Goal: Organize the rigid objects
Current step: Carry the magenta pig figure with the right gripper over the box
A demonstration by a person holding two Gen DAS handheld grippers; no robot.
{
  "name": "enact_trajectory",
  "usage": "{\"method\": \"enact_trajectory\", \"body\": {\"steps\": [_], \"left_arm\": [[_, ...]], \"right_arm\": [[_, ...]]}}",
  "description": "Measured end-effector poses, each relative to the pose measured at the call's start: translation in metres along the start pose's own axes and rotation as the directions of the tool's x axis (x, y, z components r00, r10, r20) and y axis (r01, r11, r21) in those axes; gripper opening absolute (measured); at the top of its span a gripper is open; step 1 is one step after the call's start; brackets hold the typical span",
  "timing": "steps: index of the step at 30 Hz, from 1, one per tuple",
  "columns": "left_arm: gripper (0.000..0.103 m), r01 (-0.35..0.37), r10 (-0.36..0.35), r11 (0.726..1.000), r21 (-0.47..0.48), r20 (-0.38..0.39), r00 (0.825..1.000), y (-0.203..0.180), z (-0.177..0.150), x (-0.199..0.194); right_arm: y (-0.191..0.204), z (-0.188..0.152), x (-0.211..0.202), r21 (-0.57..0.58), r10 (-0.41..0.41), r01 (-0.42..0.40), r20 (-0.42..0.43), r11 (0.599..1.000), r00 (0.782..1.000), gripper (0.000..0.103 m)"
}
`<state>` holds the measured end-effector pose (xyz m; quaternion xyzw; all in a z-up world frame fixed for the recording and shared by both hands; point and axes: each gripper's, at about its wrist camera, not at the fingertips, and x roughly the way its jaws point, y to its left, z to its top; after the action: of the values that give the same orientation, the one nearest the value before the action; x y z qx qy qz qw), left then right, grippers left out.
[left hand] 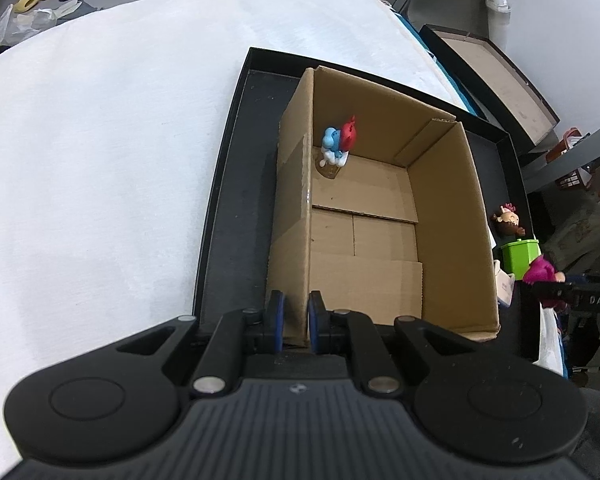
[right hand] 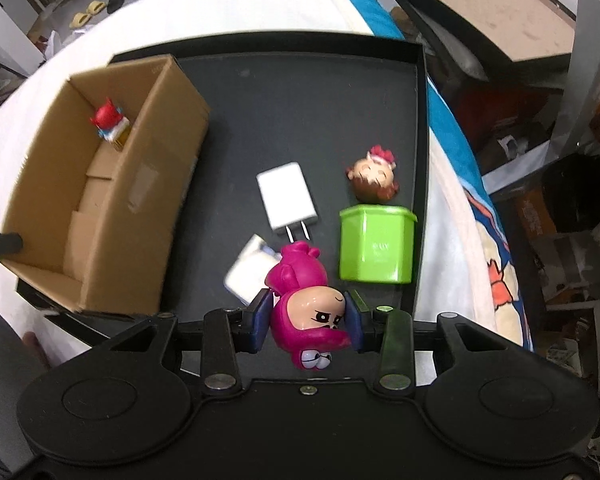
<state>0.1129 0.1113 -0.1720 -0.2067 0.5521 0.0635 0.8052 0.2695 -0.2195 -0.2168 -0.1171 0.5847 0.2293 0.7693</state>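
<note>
Pink toy: the pink toy [right hand: 306, 304] hangs in the right gripper [right hand: 308, 320], above the black tray [right hand: 300, 92], face toward the camera.
Right gripper: clamped on the pink toy, one blue pad on each side of its head.
Box: the box [right hand: 112, 184] is up and to the left of the right gripper in its own view. The top is open. It stands at the left end of the tray.
In the box: a red and blue toy [left hand: 340, 140] stands in the far corner. Most of the floor is bare.
Left gripper: the left gripper [left hand: 296, 312] is pinched on the near wall of the box, one pad inside and one outside.
Still on the tray: a white plug [right hand: 286, 198], a green tub [right hand: 376, 244], a brown-haired toy [right hand: 374, 178] and a small white pack [right hand: 246, 266].
Next, I think: carry the pink toy left, over the box wall, and let go over the bare floor.
Watch out: the toy is round, so it may slip.
</note>
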Motion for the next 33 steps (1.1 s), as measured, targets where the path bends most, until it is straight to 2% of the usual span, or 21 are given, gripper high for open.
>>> {"method": "enact_trajectory", "body": {"steps": [18,33], "left_arm": [[0.011,0.021,-0.021,1.0,0.009,-0.001,1.0,0.004,0.001,0.002],[0.011,0.085,-0.085,0.996,-0.003,-0.006,0.996,0.013,0.002,0.006]], "right_arm": [[0.055,0.043,-0.026,-0.09,0.018,-0.012,0.064,0.996,0.998,0.038],[0.113,0.081,-0.022,-0.168,0.038,-0.023,0.086,0.986,0.996,0.038]]}}
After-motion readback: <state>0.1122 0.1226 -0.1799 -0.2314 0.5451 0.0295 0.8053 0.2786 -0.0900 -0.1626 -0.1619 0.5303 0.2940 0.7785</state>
